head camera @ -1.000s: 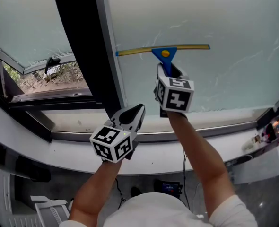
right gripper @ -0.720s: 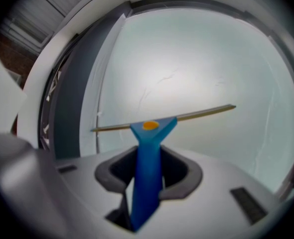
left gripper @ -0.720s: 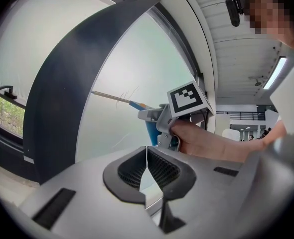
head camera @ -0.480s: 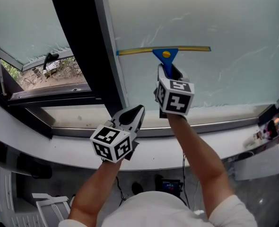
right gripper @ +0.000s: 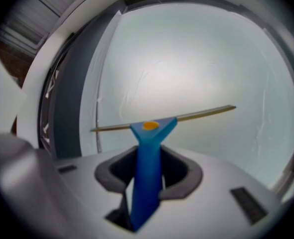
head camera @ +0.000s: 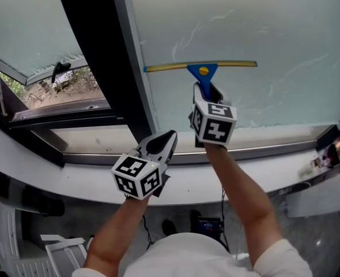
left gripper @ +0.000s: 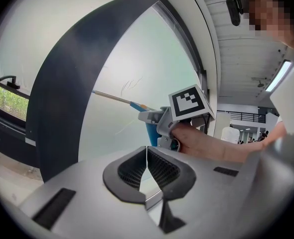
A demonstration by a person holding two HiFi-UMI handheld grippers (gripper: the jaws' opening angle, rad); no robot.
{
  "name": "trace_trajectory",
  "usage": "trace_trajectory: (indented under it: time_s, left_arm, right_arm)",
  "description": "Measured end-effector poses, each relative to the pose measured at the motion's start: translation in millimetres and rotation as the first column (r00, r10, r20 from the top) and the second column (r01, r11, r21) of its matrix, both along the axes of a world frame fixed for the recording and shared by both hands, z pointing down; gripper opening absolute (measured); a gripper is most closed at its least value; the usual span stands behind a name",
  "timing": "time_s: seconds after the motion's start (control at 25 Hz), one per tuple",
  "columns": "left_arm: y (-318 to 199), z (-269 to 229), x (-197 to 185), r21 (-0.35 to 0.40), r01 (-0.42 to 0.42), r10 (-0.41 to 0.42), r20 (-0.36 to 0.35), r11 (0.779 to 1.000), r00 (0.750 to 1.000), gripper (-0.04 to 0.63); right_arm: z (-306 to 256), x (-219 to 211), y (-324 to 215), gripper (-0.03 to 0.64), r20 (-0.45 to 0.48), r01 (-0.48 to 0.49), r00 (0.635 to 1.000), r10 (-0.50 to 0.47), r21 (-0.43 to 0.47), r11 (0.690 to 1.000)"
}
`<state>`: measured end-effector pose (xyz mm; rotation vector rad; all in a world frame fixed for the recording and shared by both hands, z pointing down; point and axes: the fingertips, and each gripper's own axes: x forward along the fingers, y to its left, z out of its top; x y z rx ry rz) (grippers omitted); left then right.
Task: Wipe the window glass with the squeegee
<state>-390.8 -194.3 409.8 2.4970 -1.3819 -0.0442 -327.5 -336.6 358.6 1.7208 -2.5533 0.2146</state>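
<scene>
While the squeegee [head camera: 201, 68] lies against the window glass [head camera: 285, 33], blade level, low on the pane, its left end near the dark frame post [head camera: 95, 51], the right gripper [head camera: 208, 90] has its jaws clamped on the blue handle. By contrast the left gripper [head camera: 167, 136] is empty, jaws pressed together with nothing between. It sits lower left of the squeegee, down by the white sill [head camera: 245, 180], apart from the glass.

Glass looks pale and frosted, with thin streaks [head camera: 187, 39] above the blade and a rough whitish edge [head camera: 262, 124] near the bottom. Left of the post a second pane [head camera: 26, 22] is tilted open, black handle [head camera: 59, 71] on its lower rail, greenery [head camera: 72, 91] showing through the gap. Under the sill: grey floor [head camera: 176, 212], cables [head camera: 223, 203], a small device with a blue screen [head camera: 207, 228]. From the left gripper view, a white ceiling [left gripper: 241, 54] and a strip light [left gripper: 279, 76] behind the person.

Cut off or unclear:
- A white rack [head camera: 60, 250] runs off the lower-left corner.
- Wires and a reddish part [head camera: 336, 152] at the sill's right end are too small to identify.
- The handle's lower end is buried between the jaws.
- The pane's top is out of frame.
- The right gripper view is soft, so whether the blade touches along its full length cannot be told.
</scene>
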Motion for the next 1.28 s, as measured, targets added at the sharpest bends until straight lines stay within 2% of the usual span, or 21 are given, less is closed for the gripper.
trace_trajectory:
  time_s: [0.64,1.28]
  left_arm:
    - [-1.1,18.9,-1.8,-0.039,-0.007,0.007,-0.008,0.999,1.000,0.029]
    - [-2.8,38.7,-0.3,-0.080,-0.010,0.009,-0.007,0.997,1.000,0.029]
  right_arm:
    - [37.4,0.1,0.9,0.141,-0.015,-0.002,1.000,0.001,-0.044,0.999]
    - [88.7,1.5,5.7,0.141,-0.031,-0.001,1.000,-0.003,-0.124,0.992]
